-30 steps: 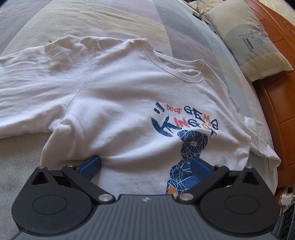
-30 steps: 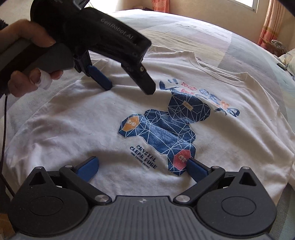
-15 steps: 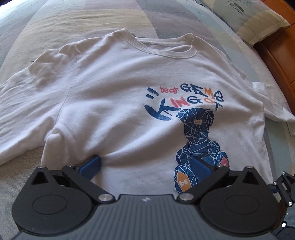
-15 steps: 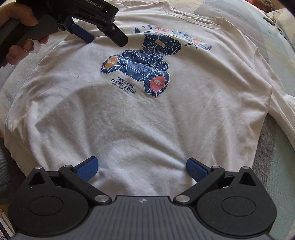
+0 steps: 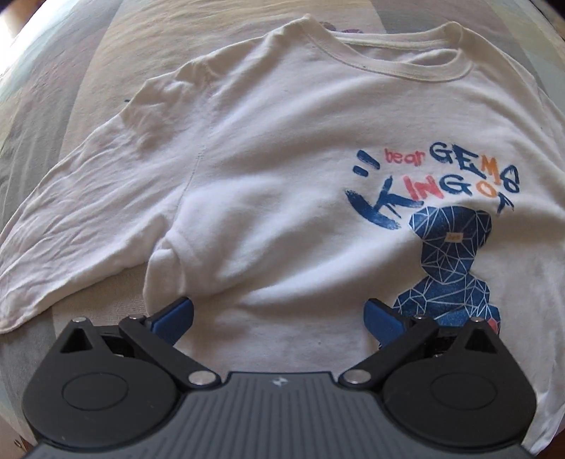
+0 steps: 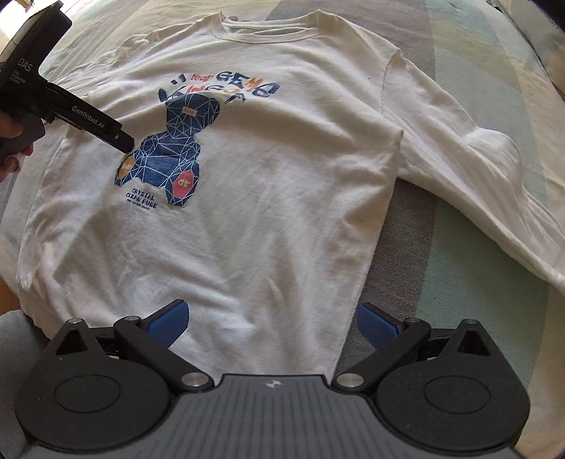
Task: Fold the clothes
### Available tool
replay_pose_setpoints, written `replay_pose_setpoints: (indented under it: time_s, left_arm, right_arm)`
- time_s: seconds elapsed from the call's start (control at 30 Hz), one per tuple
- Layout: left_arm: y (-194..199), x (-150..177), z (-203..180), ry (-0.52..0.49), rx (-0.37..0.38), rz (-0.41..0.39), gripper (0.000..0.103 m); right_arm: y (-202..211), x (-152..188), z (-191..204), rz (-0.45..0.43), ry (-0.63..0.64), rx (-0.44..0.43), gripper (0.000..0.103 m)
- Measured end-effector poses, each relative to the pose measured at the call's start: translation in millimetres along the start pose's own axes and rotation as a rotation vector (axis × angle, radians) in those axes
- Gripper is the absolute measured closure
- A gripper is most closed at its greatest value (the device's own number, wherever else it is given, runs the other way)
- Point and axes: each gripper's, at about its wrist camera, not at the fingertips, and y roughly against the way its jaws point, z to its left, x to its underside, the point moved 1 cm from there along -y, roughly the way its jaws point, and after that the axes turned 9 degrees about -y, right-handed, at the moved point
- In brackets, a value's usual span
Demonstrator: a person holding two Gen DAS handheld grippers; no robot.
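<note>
- While both grippers hover above it, a white long-sleeved sweatshirt lies spread front-up on a bed with a striped bedspread; collar at the far end, hem nearest the right camera
- left gripper: blue fingers spread wide apart, nothing between them; it hangs over the sweatshirt's chest near one armpit, that sleeve running off to the left, wrinkled, on the bedspread
- right gripper: blue fingers also wide apart, holding nothing; it sits over the hem area, one finger above the cloth, the other past the shirt's side edge, above the bedspread
- print on the chest: blue faceted bear, words "bear GEMS KING OF" above it, "CRYSTAL CLEAR PURE" below
- other sleeve angles out to the right in the right view, a raised bump in it near the elbow; it lies apart from the body, bedspread showing between
- right view shows the left gripper's black body at upper left, held by a hand at the frame edge; its tip is over the bear's arm; whether it touches the cloth cannot be told
- shirt body is mostly flat, light creases only; no fold made yet
</note>
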Motion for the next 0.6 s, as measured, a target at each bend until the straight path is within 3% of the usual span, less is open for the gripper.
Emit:
replay_pose_setpoints:
  time_s: [0.1, 0.27, 0.43, 0.6]
  left_arm:
    - [8.6, -4.1, -5.7, 0.088, 0.013, 0.026, 0.001]
    - [24.5, -8.3, -20.2, 0.044, 0.051, -0.005, 0.001]
    - [19.4, -13.9, -8.9, 0.045, 0.152, -0.009, 0.001]
    - [8.2, -16.4, 12.6, 0.044, 0.272, -0.033, 0.002]
  right_arm:
    - [10.1, -4.2, -30.8, -0.02, -0.01, 0.004, 0.0]
    - [3.9, -20.2, -60.1, -0.022, -0.108, -0.003, 0.0]
    - [3.2, -38.3, -42.8, -0.02, -0.084, -0.031, 0.0]
    - [-5.2, -53.9, -11.3, -0.004, -0.03, -0.003, 0.0]
